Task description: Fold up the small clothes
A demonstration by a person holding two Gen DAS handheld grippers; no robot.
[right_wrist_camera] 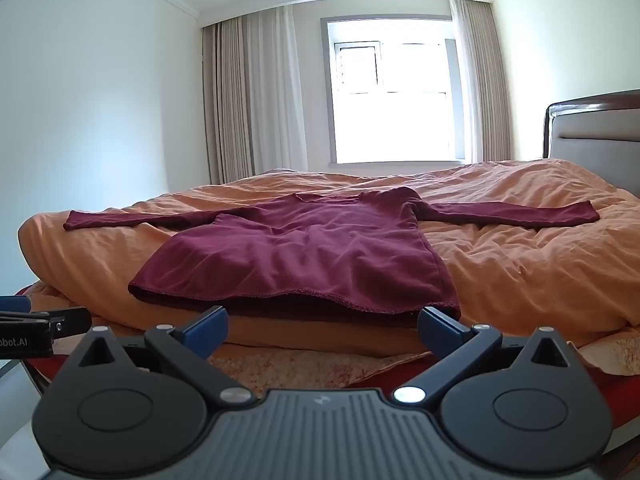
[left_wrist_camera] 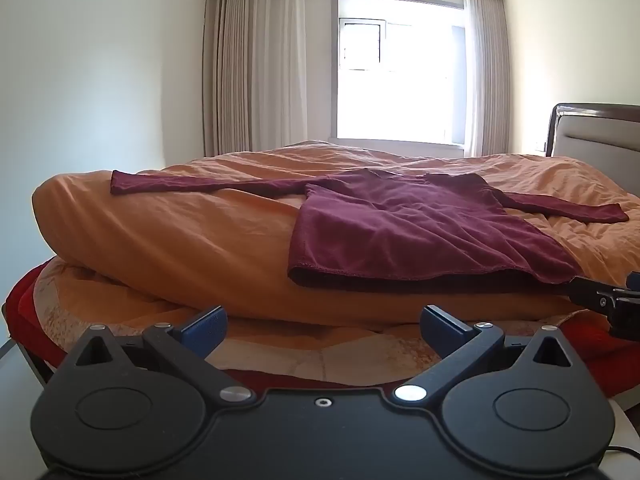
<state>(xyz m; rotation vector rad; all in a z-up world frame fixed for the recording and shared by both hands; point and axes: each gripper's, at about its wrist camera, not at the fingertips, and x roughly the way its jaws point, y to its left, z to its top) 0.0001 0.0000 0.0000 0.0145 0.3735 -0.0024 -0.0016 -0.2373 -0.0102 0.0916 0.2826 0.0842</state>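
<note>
Nearest, the left gripper (left_wrist_camera: 322, 330) and the right gripper (right_wrist_camera: 322, 330) hang just off the bed's near edge, both spread wide with nothing between the jaws. Beyond them the maroon long-sleeved top (right_wrist_camera: 296, 252) lies flat on the orange duvet (right_wrist_camera: 520, 264), hem at the near edge, neckline toward the window (right_wrist_camera: 392, 100). Its body runs near-to-far; the sleeves stretch sideways along the bed. No fold looks started, though the far collar is hard to read.

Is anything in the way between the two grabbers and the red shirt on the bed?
No, nothing visible. The maroon shirt lies flat on the orange duvet, its hem facing the open right gripper and open left gripper, with only bedding between.
</note>
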